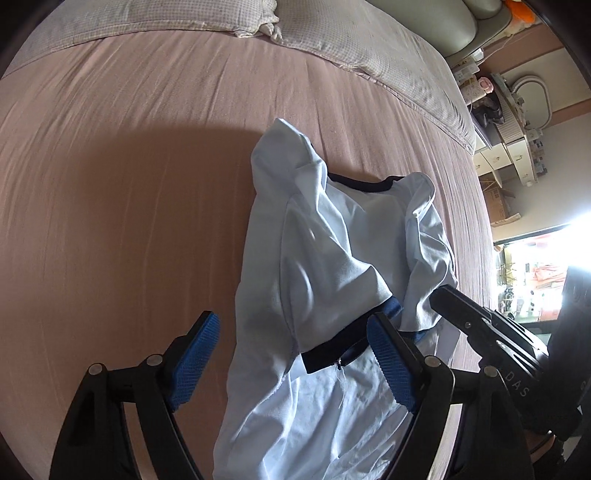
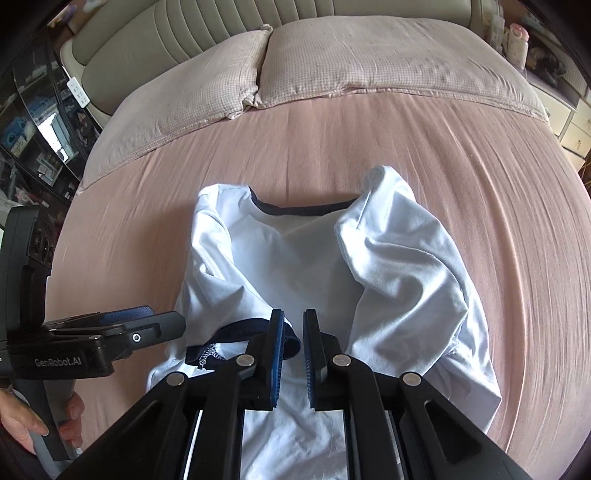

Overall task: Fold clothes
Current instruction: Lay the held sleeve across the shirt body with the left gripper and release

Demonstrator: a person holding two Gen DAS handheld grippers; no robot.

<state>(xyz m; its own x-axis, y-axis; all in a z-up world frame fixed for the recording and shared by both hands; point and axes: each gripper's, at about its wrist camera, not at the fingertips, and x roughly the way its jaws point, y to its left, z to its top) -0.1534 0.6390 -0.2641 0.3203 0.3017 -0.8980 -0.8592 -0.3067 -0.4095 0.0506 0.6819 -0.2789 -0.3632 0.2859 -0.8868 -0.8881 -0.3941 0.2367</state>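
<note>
A light blue T-shirt (image 2: 306, 266) with navy collar and cuff trim lies crumpled on the pink bed (image 2: 332, 140), both sleeves folded in over the body. It also shows in the left wrist view (image 1: 325, 258). My left gripper (image 1: 295, 354) is open wide above the shirt's left edge, with a navy cuff (image 1: 332, 350) between its blue pads, untouched. It also shows from the side in the right wrist view (image 2: 147, 321). My right gripper (image 2: 293, 354) has its jaws narrowly apart just over the shirt's middle, next to a navy cuff (image 2: 236, 336). Nothing is gripped. The right gripper also shows in the left wrist view (image 1: 465, 314).
Two checked pillows (image 2: 332, 62) lie at the head of the bed against a padded headboard (image 2: 207, 26). Shelves (image 2: 33, 122) stand to the left and drawers (image 2: 569, 118) to the right. A bright doorway (image 1: 543, 273) is beside the bed.
</note>
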